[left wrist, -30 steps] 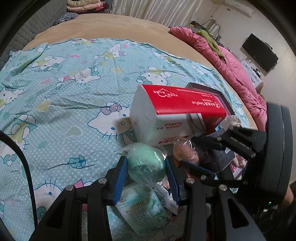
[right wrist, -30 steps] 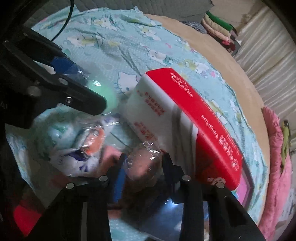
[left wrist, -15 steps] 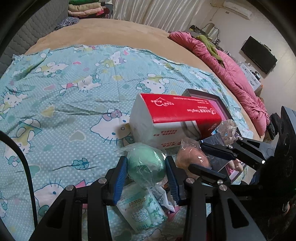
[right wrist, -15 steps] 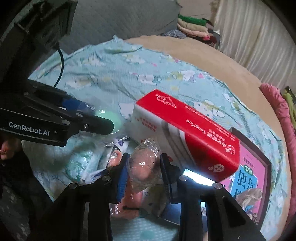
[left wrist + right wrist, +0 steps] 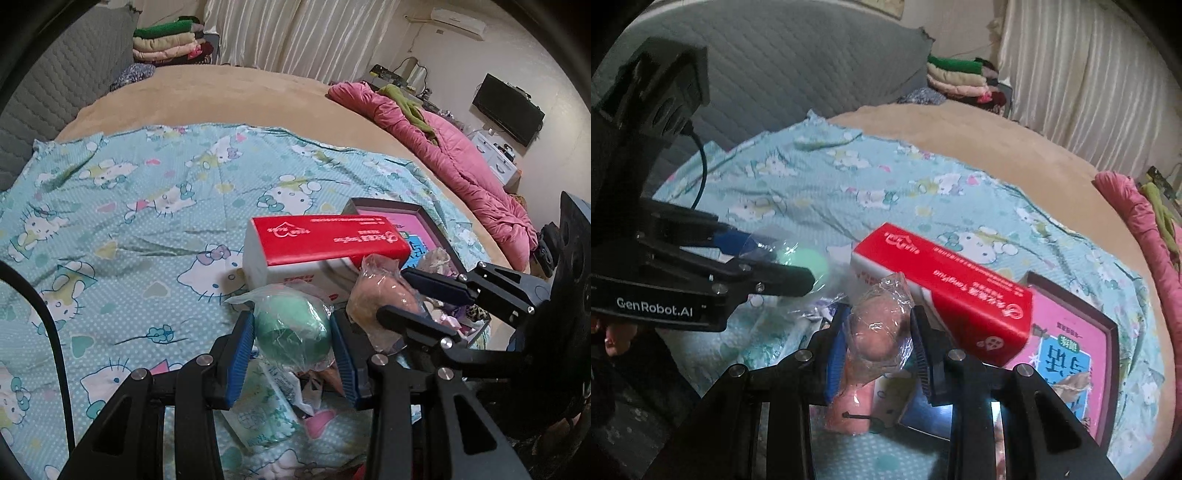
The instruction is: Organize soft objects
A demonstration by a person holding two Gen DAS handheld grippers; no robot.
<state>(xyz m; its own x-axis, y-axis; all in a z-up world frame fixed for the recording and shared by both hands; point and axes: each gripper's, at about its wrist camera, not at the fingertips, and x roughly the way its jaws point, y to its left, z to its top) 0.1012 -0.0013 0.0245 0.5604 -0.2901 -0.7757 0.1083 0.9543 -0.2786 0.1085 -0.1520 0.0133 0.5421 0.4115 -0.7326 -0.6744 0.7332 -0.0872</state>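
Left wrist view: left gripper (image 5: 293,334) has its blue pads pressed on either side of a green ball (image 5: 293,332) wrapped in clear plastic, jaws partly closed around it, ball held above the cartoon-cat sheet (image 5: 147,206). A printed wipes pack (image 5: 266,413) lies on the sheet below it. Just behind stands a red-and-white tissue pack (image 5: 325,243), with a pink-covered box (image 5: 417,229) beyond. To the right, the right gripper (image 5: 391,299) holds a wrapped peach-coloured soft object (image 5: 380,295).

Right wrist view: right gripper (image 5: 877,343) clamps the peach-coloured soft object (image 5: 881,325) between its pads; its jaws have just been closing slightly on it. Object is clear of the sheet (image 5: 886,184), just in front of the tissue pack (image 5: 945,288). Left gripper (image 5: 775,262) at left holds the green ball (image 5: 803,260). Pink quilt (image 5: 1145,236) at far right.
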